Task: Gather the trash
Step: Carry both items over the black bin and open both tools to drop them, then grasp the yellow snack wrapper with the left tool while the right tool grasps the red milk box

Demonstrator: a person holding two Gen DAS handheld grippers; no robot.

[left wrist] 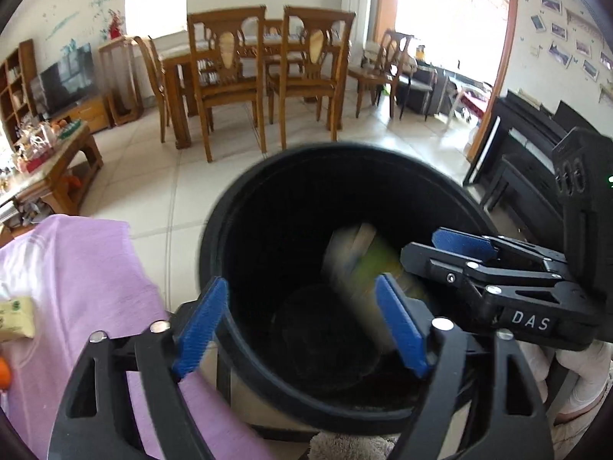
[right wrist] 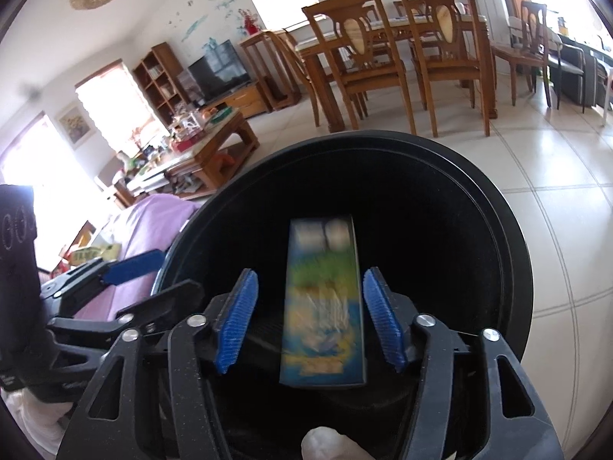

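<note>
Both grippers hang over the black bin (right wrist: 498,237) so that dropped trash lands inside: the right gripper (right wrist: 310,322) has its fingers spread, clear of the blurred carton (right wrist: 325,306) falling between them. The left gripper (left wrist: 302,324) is released too and empty. The left view shows the carton (left wrist: 364,264) deep in the bin (left wrist: 237,199); the right shows its printed face.

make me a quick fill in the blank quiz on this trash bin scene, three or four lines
1. The round bin is coloured ____.
2. The blurred carton sits between the right tongs' pads, which stand ____ of it on both sides.
3. The cloth beside the bin is coloured ____.
4. The pads on the left tongs are coloured ____.

Missing words: black; clear; purple; blue
</note>
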